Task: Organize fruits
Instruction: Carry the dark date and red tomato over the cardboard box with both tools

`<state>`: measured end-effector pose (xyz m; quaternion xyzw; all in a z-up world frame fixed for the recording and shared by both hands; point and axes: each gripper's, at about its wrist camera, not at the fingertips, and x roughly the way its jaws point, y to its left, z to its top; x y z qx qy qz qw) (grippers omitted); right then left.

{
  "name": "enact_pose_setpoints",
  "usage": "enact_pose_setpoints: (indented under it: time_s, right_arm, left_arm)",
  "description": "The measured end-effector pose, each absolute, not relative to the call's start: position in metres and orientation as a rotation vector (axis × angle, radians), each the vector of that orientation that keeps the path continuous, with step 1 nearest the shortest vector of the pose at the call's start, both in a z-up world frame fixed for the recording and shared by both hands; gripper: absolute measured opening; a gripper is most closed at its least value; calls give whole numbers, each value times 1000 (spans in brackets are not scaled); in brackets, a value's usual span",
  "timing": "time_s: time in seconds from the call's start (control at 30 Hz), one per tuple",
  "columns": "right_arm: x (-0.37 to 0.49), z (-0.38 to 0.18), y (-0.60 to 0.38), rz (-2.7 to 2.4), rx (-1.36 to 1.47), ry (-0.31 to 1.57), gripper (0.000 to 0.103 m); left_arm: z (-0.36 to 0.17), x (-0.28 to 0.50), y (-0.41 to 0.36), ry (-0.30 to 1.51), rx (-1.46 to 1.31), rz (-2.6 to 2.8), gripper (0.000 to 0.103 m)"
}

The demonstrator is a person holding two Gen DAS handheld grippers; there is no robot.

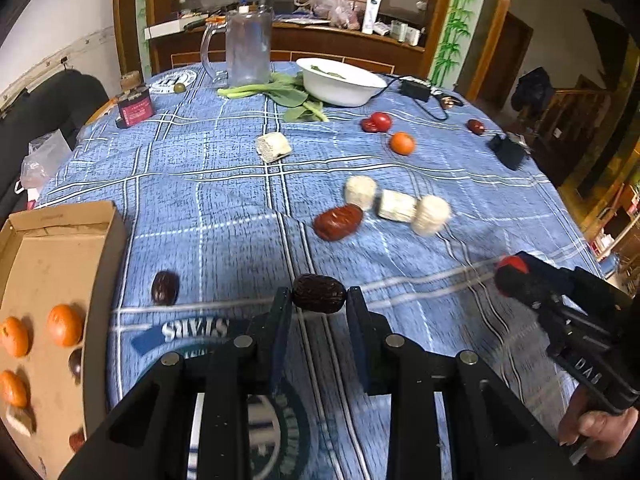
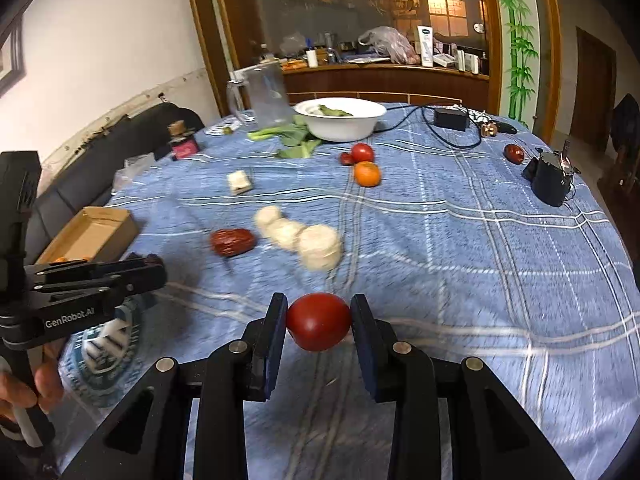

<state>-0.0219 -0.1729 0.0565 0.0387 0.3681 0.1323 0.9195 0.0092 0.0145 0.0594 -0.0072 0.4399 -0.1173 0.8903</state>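
The left gripper (image 1: pixel 319 300) fingers hold a dark date (image 1: pixel 319 293); the right gripper (image 2: pixel 319 322) fingers hold a tomato (image 2: pixel 319 321). A cardboard box (image 1: pixel 60 248) at the worktop's (image 1: pixel 224 200) left edge holds three oranges (image 1: pixel 64 325); open cloth lies ahead.

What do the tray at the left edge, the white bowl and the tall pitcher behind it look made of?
The tray looks like plain brown cardboard: matte, with folded flaps and raw edges. The white bowl is smooth and slightly glossy, ceramic or plastic; the look leaves that open. The pitcher is see-through with a clear handle, probably plastic, possibly glass.
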Motion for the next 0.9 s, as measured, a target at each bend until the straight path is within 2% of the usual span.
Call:
enact_pose_setpoints:
  time_s: [0.9]
  right_arm:
    - [-62, 66, -78, 378, 31, 754, 35]
  left_arm:
    - [76, -55, 62, 819, 31, -118, 27]
